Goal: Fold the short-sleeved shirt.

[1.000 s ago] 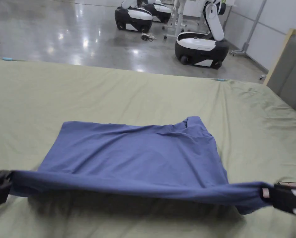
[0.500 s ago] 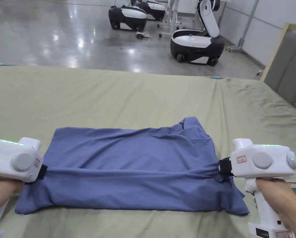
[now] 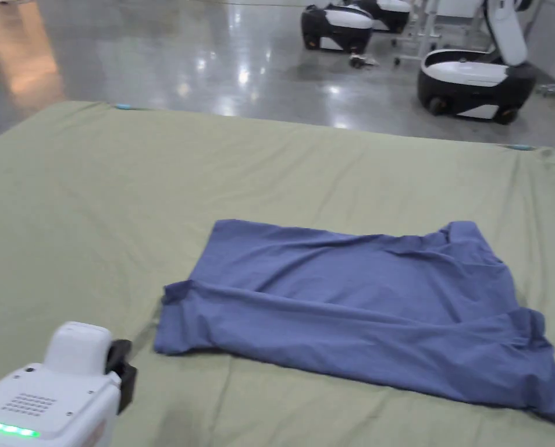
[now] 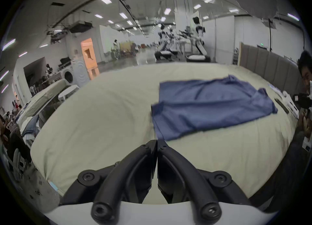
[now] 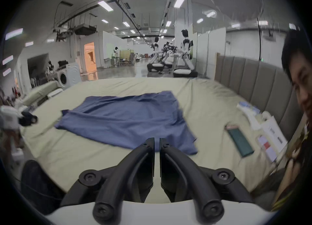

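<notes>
- Currently, a blue short-sleeved cotton shirt (image 3: pixel 363 302) lies on a wide bed covered by a pale green sheet (image 3: pixel 96 204), folded once along its length, with no tool touching it.
- At the lower left of the head view sits the white-bodied left gripper (image 4: pixel 157 146), just beside the shirt's left end but apart from it; in its own view its black jaws are pressed together on nothing.
- In the right gripper view, the right gripper (image 5: pixel 157 140) hovers near the shirt's right end, jaws almost together with a thin gap and gripping nothing.
- Risk, as a judgement: the fold is uneven, and the lower right corner trails out as a loose flap (image 3: pixel 552 396). A further fold over this could lock in creases or a crooked edge.
- Risk: pinching only the top layer would likely peel the fold open.
- Differences between views: the right gripper view shows a dark green phone-like slab (image 5: pixel 239 141) and white papers (image 5: pixel 270 132) on the sheet near the shirt, plus a grey padded headboard (image 5: pixel 253 80). The head view instead shows white and black wheeled robot bases (image 3: pixel 474 84) on a glossy floor beyond.
</notes>
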`<state>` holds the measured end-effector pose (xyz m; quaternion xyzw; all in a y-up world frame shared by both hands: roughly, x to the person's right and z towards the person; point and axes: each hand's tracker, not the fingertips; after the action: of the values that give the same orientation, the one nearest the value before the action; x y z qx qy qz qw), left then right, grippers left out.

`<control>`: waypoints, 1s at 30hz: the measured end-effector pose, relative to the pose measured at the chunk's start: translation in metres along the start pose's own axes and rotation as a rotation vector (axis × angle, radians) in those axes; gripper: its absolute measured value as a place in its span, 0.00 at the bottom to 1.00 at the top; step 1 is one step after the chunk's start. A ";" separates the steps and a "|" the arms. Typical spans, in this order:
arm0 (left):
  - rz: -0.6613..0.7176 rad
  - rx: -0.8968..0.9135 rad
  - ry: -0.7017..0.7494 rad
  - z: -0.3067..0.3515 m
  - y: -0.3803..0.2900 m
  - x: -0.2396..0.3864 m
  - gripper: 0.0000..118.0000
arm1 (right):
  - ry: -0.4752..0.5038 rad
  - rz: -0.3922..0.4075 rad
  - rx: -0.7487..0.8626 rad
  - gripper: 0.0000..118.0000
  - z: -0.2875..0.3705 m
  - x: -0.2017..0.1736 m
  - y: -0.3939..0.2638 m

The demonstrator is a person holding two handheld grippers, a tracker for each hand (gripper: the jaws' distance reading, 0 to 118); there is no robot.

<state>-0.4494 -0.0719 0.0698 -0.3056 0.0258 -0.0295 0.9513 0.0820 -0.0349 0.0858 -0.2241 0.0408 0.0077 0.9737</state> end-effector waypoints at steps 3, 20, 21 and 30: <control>-0.030 -0.027 -0.003 -0.018 0.002 0.002 0.09 | 0.012 -0.001 -0.039 0.07 0.007 -0.013 -0.007; -0.022 -0.255 -0.167 -0.153 0.043 0.003 0.20 | -0.092 0.120 -0.051 0.07 0.020 -0.015 0.005; 0.001 -0.246 -0.198 -0.154 0.043 0.003 0.17 | -0.094 0.118 -0.056 0.07 0.015 -0.008 0.005; -0.105 -0.186 -0.145 -0.130 0.069 0.018 0.10 | -0.129 0.121 -0.272 1.00 -0.086 0.045 0.002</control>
<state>-0.4371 -0.0927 -0.0767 -0.3946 -0.0567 -0.0547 0.9155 0.1200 -0.0709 0.0043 -0.3502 -0.0097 0.0862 0.9326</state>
